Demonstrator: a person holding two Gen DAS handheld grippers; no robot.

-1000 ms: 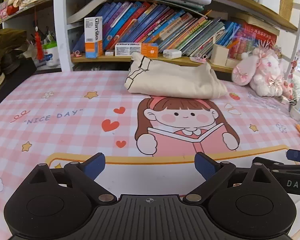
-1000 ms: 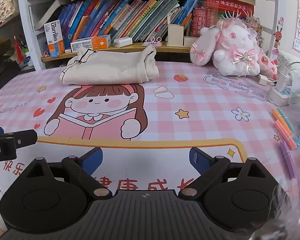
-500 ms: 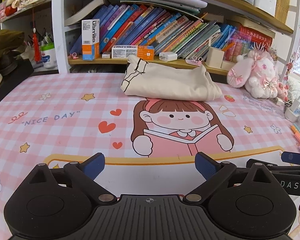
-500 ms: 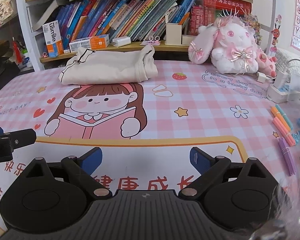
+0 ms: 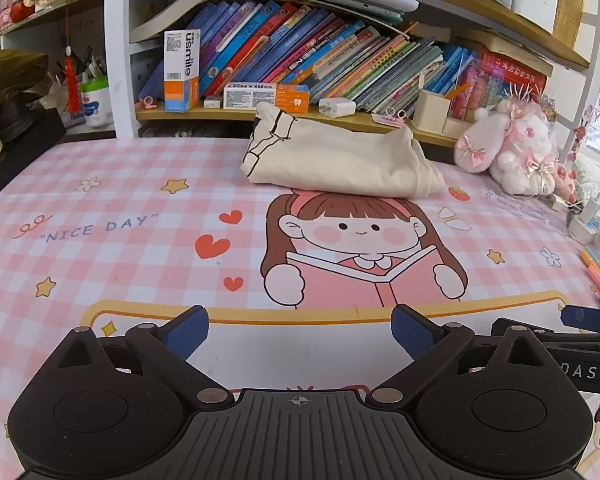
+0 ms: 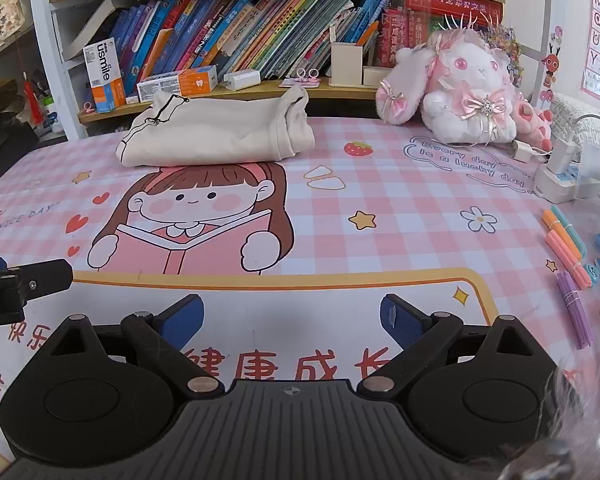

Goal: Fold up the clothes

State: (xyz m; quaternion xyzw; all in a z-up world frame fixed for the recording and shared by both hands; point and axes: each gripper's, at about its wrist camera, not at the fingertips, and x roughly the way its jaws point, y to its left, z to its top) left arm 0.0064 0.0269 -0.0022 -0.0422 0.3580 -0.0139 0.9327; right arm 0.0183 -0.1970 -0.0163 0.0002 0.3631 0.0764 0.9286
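I read "NICE DAY" on the pink checked table mat [image 5: 100,184] and "usmile" on an orange-white box [image 5: 182,70]. Both my claws, left [image 5: 299,330] and right [image 6: 292,318], gape released, well short of the folded cream garment [image 5: 336,160]

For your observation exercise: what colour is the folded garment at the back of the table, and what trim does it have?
Cream, with thin black line trim at one end: the folded garment, clearest in the right wrist view.

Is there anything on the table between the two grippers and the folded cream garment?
Nothing visible. Only bare printed tablecloth lies between the open left gripper, the open right gripper and the cream garment.
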